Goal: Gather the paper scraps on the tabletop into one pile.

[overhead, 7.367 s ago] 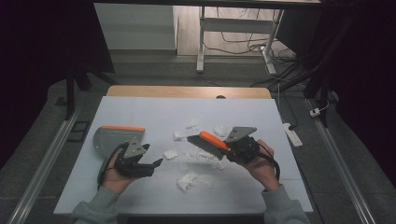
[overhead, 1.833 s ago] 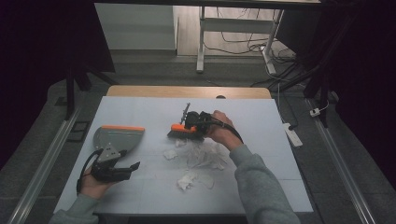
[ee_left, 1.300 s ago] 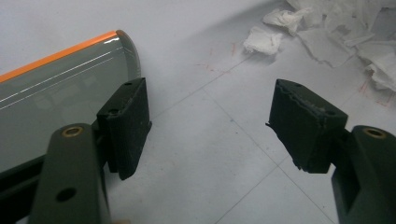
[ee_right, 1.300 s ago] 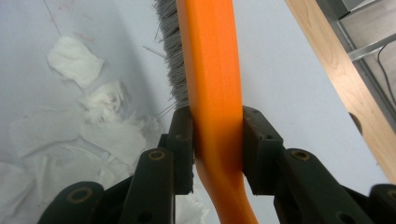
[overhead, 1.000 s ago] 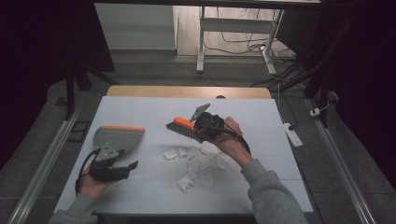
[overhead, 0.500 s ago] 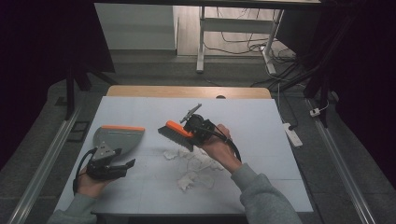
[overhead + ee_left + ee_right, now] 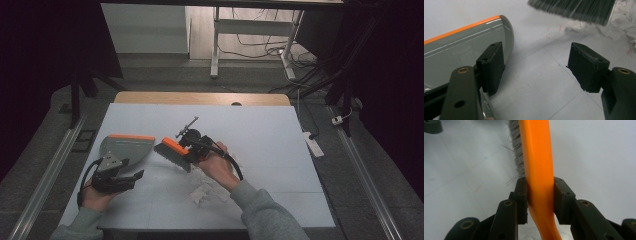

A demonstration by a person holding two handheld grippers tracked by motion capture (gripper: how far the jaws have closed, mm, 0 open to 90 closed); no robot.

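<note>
Brush [image 7: 537, 157] clamped in right hand-held gripper [image 7: 540, 200]; left hand-held gripper [image 7: 536, 67] gapes beside dustpan [image 7: 461, 47] edge.

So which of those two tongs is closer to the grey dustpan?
The left. The left tongs sit open right at the dustpan, at its near edge with one jaw over the pan. The right tongs are off to the dustpan's right, clamped on the orange brush.

One brush [image 7: 173, 152], one dustpan [image 7: 125, 147] and two handheld grippers, the left gripper [image 7: 131, 176] and the right gripper [image 7: 190, 150], share one table [image 7: 260, 135]. Crumpled paper scraps [image 7: 202, 192] lie in a loose cluster; their number cannot be counted.
</note>
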